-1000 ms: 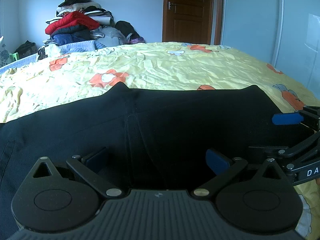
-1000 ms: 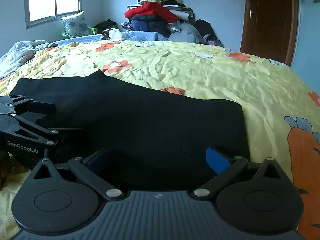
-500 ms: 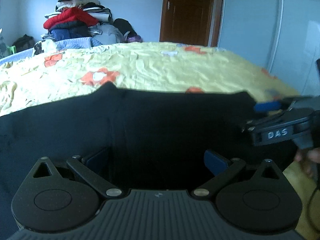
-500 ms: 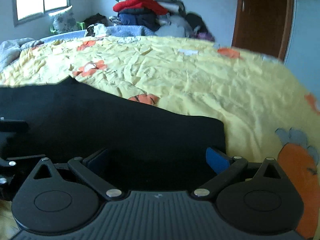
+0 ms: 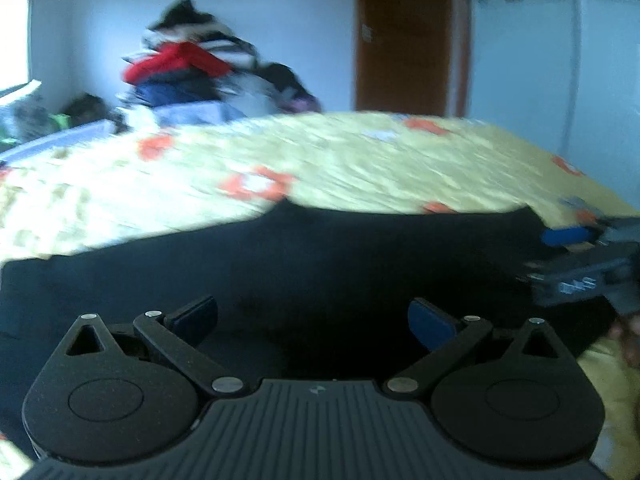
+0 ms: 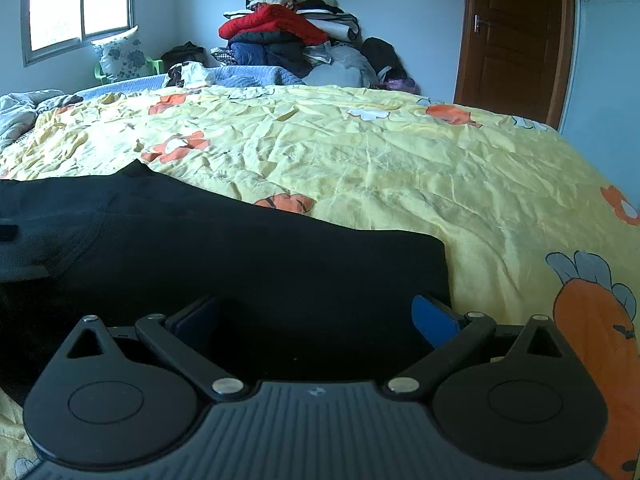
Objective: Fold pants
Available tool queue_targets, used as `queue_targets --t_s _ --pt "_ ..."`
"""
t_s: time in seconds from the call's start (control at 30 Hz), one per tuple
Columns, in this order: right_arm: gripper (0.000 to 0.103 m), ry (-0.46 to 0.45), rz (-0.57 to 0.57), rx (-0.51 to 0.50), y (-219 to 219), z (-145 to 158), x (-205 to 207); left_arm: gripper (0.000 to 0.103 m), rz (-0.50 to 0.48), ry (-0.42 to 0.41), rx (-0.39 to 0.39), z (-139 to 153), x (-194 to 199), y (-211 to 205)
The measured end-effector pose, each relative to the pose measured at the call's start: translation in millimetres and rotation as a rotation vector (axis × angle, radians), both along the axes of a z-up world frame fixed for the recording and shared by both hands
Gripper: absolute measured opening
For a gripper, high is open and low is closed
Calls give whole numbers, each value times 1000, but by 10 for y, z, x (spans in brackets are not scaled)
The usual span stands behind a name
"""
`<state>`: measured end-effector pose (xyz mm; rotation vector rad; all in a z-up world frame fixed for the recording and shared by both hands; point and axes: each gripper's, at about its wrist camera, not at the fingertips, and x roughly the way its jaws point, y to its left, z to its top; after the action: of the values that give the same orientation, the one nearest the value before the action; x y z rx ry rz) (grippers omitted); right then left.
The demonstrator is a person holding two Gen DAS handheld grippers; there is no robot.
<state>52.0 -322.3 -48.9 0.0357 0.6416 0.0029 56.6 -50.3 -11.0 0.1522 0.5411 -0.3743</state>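
Black pants lie spread flat on a yellow flowered bedspread, reaching from the left edge to near the right. My left gripper hovers open over their near edge, pads wide apart, with dark cloth below. This view is motion-blurred. My right gripper shows at its right edge by the pants' end, one blue pad visible. In the right wrist view the pants end in a straight edge at the right, and my right gripper stands open over that near corner.
The bedspread stretches beyond the pants. A pile of clothes stands against the far wall, a brown door at the right, a window at the left. A pillow lies past the bed.
The left wrist view has turned blurred and swung, with the pile and door shifted right. The left gripper has almost left the right wrist view. Both grippers stay open.
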Motion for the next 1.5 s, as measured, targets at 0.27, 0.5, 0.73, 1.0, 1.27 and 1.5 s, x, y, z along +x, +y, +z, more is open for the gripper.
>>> queue_targets --t_s 0.27,0.5,0.73,1.0,1.27,1.5 --pt "103 0 0 -1 -4 0 2 103 157 111 -90 -163 360 722" --pt "103 0 0 0 -4 1 3 103 184 21 -34 -39 277 655" --pt "103 0 -1 0 -8 1 5 103 220 54 -26 -166 367 710" --pt "103 1 -2 3 -2 2 -1 103 227 32 -67 -7 210 837" --pt "103 -145 123 32 471 429 -146 103 324 99 -134 138 -68 1572" --pt "103 -224 604 -261 1994 634 -262 102 417 216 -361 185 -156 2253"
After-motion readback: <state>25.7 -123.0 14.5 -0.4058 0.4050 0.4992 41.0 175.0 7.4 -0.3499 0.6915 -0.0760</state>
